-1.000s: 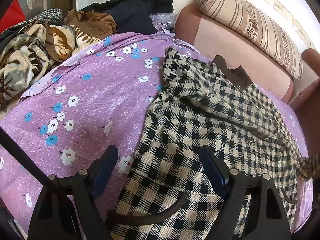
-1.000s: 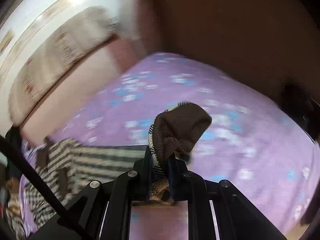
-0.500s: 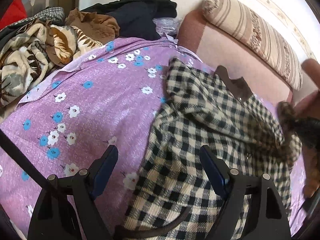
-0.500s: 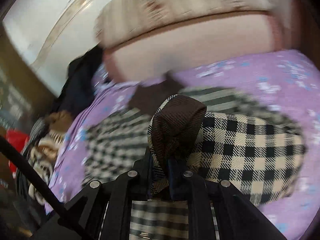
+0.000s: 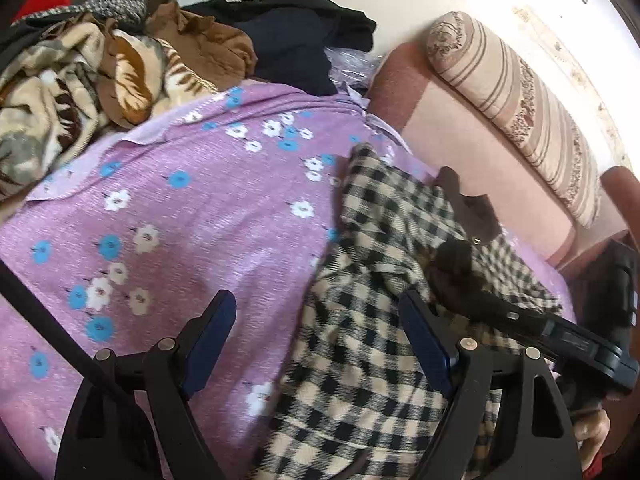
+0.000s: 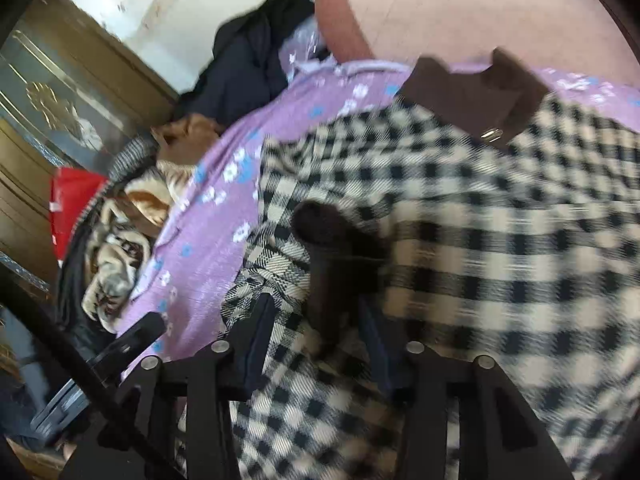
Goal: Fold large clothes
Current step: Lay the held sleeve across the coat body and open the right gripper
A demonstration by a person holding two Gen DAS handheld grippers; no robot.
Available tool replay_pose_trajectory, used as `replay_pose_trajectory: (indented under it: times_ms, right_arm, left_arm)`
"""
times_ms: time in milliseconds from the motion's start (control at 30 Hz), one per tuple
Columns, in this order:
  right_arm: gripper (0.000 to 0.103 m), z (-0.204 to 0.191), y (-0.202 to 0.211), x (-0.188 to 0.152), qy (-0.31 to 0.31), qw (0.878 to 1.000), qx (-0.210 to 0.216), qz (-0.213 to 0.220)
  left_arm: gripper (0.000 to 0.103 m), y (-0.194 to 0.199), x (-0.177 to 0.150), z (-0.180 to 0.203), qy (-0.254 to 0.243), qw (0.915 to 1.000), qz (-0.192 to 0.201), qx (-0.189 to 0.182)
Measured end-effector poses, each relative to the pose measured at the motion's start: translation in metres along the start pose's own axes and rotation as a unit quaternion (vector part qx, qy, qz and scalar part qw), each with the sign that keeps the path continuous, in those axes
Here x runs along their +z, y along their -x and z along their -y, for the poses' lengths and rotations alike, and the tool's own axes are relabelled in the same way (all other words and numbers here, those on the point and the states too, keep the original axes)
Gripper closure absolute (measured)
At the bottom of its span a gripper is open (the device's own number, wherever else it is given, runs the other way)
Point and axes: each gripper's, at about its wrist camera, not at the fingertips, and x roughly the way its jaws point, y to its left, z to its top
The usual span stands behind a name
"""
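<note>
A black-and-cream checked coat (image 5: pixel 372 344) (image 6: pixel 500 240) with a brown collar (image 5: pixel 468 204) (image 6: pixel 472 96) lies on the purple flowered sheet (image 5: pixel 180 216) (image 6: pixel 224 216). One sleeve is folded over its body, ending in a brown cuff (image 5: pixel 452 264) (image 6: pixel 324 232). My right gripper (image 6: pixel 316 336) (image 5: pixel 464 296) has its jaws opening. The cuff still stands between them, and the pads no longer pinch it. My left gripper (image 5: pixel 320 332) hangs open over the coat's left edge and touches nothing.
A heap of clothes and a tiger-print blanket (image 5: pixel 60 100) (image 6: pixel 116 256) fills the sheet's far left, with dark garments (image 5: pixel 296 36) behind. A pink sofa back (image 5: pixel 472 148) carries a striped bolster (image 5: pixel 520 100). A wooden cabinet (image 6: pixel 60 92) stands beyond.
The right gripper carried the brown cuff from the right across onto the coat's body, and its jaws have parted. The left gripper drifted slightly and stayed open.
</note>
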Motion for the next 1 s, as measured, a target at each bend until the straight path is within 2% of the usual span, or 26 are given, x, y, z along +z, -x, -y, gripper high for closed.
replay_pose_trajectory:
  times_ms: [133, 233, 400, 567, 600, 633, 667, 700, 733, 800, 900, 1000]
  right_arm:
    - [0.054, 0.022, 0.04, -0.011, 0.008, 0.999, -0.042, 0.025]
    - [0.054, 0.04, 0.065, -0.025, 0.009, 0.998, -0.058, 0.037]
    - [0.054, 0.075, 0.098, -0.046, -0.011, 0.996, -0.066, 0.054]
    - [0.054, 0.103, 0.113, -0.055, -0.025, 0.994, -0.077, 0.076]
    - [0.054, 0.106, 0.113, -0.053, -0.026, 0.994, -0.075, 0.074]
    - [0.054, 0.107, 0.112, -0.05, -0.024, 0.994, -0.075, 0.075]
    - [0.054, 0.107, 0.112, -0.048, -0.022, 0.994, -0.078, 0.079]
    - [0.054, 0.106, 0.113, -0.046, -0.018, 0.993, -0.08, 0.082]
    - [0.054, 0.105, 0.112, -0.043, -0.015, 0.993, -0.081, 0.087]
    - [0.054, 0.103, 0.112, -0.036, -0.011, 0.992, -0.082, 0.098]
    - [0.054, 0.102, 0.11, -0.027, -0.01, 0.991, -0.076, 0.111]
    - [0.054, 0.106, 0.099, -0.021, -0.017, 0.991, -0.076, 0.109]
  left_arm:
    - [0.021, -0.007, -0.003, 0.019, -0.016, 0.9991, -0.016, -0.036]
    - [0.021, -0.014, -0.002, 0.049, -0.06, 0.9967, -0.011, -0.054]
    - [0.019, -0.041, -0.001, 0.106, -0.153, 0.9872, -0.021, -0.038]
    - [0.019, -0.083, -0.001, 0.145, -0.198, 0.9789, -0.049, -0.006]
    - [0.025, -0.091, -0.001, 0.148, -0.201, 0.978, -0.054, 0.006]
    - [0.055, -0.096, 0.0, 0.148, -0.2, 0.9778, -0.059, 0.017]
    - [0.08, -0.103, 0.002, 0.146, -0.192, 0.9783, -0.075, 0.023]
    - [0.093, -0.108, 0.005, 0.143, -0.178, 0.9795, -0.093, 0.018]
    - [0.094, -0.108, 0.011, 0.138, -0.156, 0.9828, -0.099, 0.007]
    - [0.094, -0.093, 0.026, 0.132, -0.134, 0.9885, -0.071, -0.008]
    - [0.094, -0.068, 0.048, 0.123, -0.113, 0.9926, -0.032, -0.032]
    - [0.094, -0.059, 0.061, 0.11, -0.114, 0.9935, -0.001, -0.011]
